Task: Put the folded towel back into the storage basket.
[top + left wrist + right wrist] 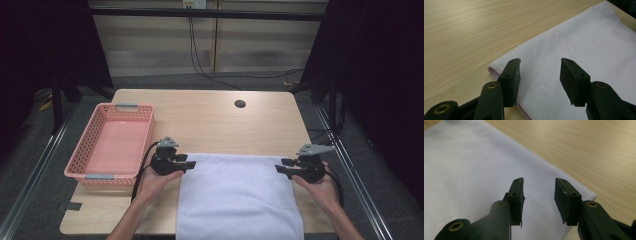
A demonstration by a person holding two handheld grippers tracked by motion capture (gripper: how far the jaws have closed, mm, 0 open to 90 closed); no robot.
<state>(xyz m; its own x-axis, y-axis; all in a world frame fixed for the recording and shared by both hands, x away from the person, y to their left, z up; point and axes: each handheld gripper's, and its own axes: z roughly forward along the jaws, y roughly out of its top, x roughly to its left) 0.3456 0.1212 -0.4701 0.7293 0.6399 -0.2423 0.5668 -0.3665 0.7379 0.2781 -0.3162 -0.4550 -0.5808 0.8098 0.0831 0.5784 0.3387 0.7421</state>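
Note:
A white towel lies flat on the wooden table, reaching to the near edge. My left gripper hovers at the towel's far left corner, pointing inward. In the left gripper view that gripper is open above the towel, nothing between its pads. My right gripper sits at the far right corner, pointing toward the left one. The right gripper view has the right gripper open over the towel near its corner, holding nothing.
A pink plastic basket stands empty at the table's left side, just left of my left hand. A round cable hole sits near the table's far edge. Bare wood lies beyond the towel. Dark curtains flank the table.

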